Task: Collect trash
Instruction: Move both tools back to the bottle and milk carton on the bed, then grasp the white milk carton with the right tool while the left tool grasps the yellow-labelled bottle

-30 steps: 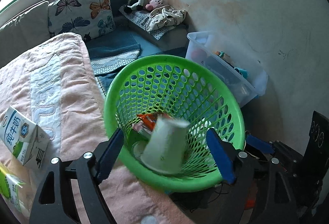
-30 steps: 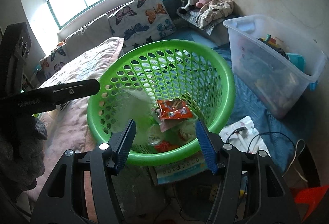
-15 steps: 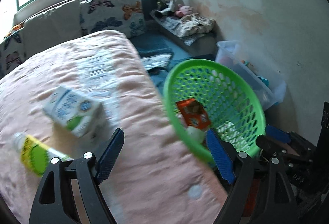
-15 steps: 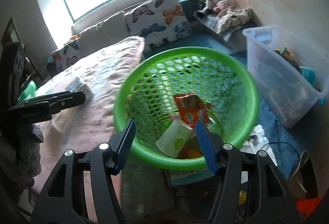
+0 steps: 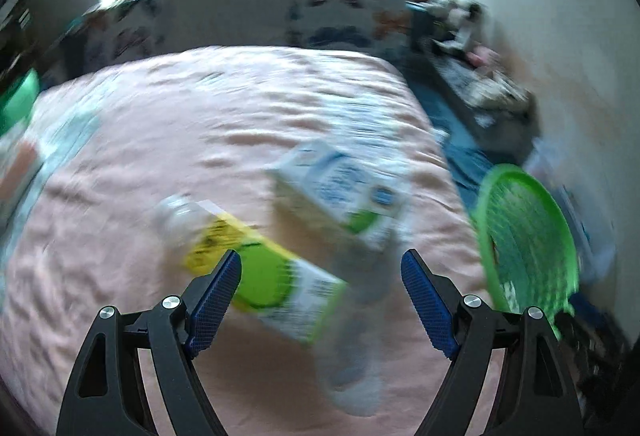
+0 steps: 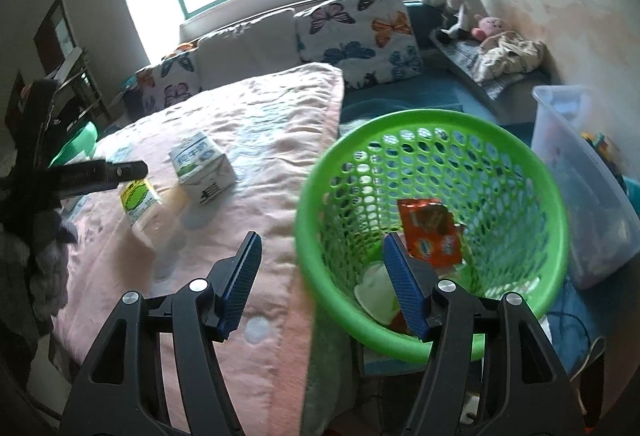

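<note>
- The left gripper [image 5: 321,296], jaws wide and empty, has swung away from the green basket [image 5: 532,232] and now hangs over the pink blanket [image 5: 200,139], above a plastic bottle [image 5: 256,272] and a milk carton [image 5: 340,191].
- The paper cup [image 6: 376,290] it dropped now lies in the basket bottom.
- The right gripper [image 6: 320,280] has drawn back, its empty jaws just opening wider.

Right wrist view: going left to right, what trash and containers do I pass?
Plastic bottle with the yellow-green label → milk carton → white paper cup → orange snack wrapper, both inside the green basket → clear storage bin.
</note>
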A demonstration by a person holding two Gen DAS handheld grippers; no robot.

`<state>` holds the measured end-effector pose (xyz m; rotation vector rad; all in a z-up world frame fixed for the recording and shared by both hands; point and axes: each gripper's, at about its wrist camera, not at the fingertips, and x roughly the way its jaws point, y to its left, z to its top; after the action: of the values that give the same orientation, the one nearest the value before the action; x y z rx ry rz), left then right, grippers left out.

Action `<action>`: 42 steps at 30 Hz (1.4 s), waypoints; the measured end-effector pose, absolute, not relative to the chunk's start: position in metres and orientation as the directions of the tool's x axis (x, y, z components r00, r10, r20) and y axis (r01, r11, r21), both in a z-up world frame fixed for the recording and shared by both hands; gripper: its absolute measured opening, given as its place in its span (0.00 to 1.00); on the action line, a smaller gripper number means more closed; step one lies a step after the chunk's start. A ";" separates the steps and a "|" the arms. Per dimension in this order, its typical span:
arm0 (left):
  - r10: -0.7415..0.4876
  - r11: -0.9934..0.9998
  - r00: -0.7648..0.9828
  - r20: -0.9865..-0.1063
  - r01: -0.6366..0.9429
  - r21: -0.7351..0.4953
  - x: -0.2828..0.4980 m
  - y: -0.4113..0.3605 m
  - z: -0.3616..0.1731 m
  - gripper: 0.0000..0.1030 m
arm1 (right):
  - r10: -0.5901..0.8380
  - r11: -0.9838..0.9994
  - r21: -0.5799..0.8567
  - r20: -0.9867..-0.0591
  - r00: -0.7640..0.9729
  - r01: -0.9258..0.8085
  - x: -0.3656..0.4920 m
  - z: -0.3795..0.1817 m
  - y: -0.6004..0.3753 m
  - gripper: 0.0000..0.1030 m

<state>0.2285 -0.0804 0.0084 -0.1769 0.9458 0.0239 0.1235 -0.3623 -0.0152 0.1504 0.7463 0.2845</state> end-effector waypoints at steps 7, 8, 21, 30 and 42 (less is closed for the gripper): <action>-0.040 0.901 0.500 -0.865 -0.357 -0.247 0.249 -0.018 -0.010 0.78 | 0.330 0.944 0.227 -0.648 0.686 -0.240 0.134 -0.014 -0.349 0.62; -0.039 0.892 0.491 -0.870 -0.375 -0.252 0.252 -0.015 -0.013 0.78 | 0.333 0.943 0.227 -0.648 0.685 -0.244 0.134 -0.015 -0.347 0.62; -0.049 0.774 0.387 -0.921 -0.568 -0.280 0.273 0.004 -0.050 0.78 | 0.360 0.930 0.203 -0.665 0.654 -0.306 0.157 -0.016 -0.325 0.62; -0.030 0.753 0.352 -0.936 -0.608 -0.253 0.281 0.002 -0.059 0.70 | 0.380 0.918 0.192 -0.675 0.632 -0.347 0.177 -0.015 -0.306 0.62; -0.150 0.815 0.341 -0.928 -0.488 -0.311 0.276 0.012 -0.054 0.65 | 0.444 0.877 0.199 -0.682 0.582 -0.437 0.203 -0.009 -0.267 0.62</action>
<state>0.2756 0.0117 -0.0535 -0.6147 1.2227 0.2388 0.2034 -0.2670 -0.0088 0.0098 0.7988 0.5146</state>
